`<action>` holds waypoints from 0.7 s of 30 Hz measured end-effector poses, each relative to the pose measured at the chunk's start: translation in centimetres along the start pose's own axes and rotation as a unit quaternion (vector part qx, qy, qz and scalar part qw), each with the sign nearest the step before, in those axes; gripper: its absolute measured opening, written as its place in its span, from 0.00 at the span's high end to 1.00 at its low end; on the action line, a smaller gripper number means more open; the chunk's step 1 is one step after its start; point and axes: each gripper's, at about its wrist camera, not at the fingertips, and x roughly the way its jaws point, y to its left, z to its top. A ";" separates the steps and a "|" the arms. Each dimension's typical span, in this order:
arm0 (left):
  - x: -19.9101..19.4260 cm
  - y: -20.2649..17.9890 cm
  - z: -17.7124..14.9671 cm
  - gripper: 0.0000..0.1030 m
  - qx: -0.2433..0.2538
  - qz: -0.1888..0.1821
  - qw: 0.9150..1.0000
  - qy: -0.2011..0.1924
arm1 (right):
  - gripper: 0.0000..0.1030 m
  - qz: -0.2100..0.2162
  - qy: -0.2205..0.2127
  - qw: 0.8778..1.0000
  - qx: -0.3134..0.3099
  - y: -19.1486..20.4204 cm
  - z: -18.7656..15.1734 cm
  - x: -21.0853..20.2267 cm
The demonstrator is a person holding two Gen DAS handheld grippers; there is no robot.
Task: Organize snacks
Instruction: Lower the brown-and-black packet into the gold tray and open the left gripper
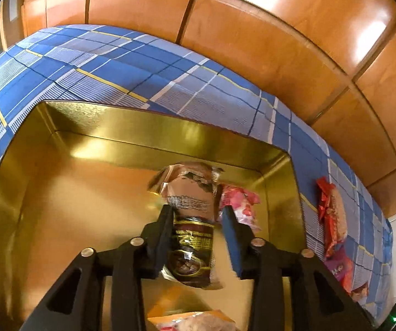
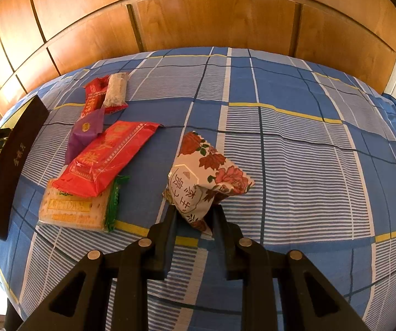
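Observation:
In the left wrist view, my left gripper [image 1: 196, 211] holds a brown and black snack packet [image 1: 191, 220] over the inside of a gold tin box [image 1: 60, 193]. A pink packet [image 1: 240, 207] lies in the box beside it. In the right wrist view, my right gripper [image 2: 194, 209] is shut on a cream packet with red flowers [image 2: 206, 182], held just above the blue plaid cloth [image 2: 294, 151]. Several packets lie to its left: a large red one [image 2: 107, 157], a cracker pack [image 2: 74, 207], a purple one [image 2: 86, 135] and two small ones [image 2: 107, 91].
The box's dark outer wall [image 2: 10, 165] stands at the left edge of the right wrist view. Red and purple packets [image 1: 333, 220] lie on the cloth right of the box. Another packet [image 1: 198, 321] shows at the box's near edge. Wooden panels [image 2: 198, 13] rise behind the table.

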 end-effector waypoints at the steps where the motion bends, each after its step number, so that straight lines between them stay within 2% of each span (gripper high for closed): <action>1: -0.3 0.0 -0.2 0.55 0.001 0.002 1.000 -0.005 | 0.75 -0.001 -0.001 1.000 0.000 0.0 0.0 0.0; 4: -1.7 0.0 -1.0 0.55 0.002 0.012 1.000 -0.021 | 0.75 -0.002 -0.004 1.000 -0.001 0.1 -0.1 0.0; 10: -6.1 -0.8 -4.1 0.55 0.031 0.054 0.996 -0.065 | 0.75 -0.003 -0.011 1.000 0.000 0.1 -0.3 -0.2; 21: -10.4 -1.9 -8.5 0.55 0.064 0.064 0.991 -0.103 | 0.75 -0.006 -0.022 1.000 -0.002 0.1 -0.5 -0.3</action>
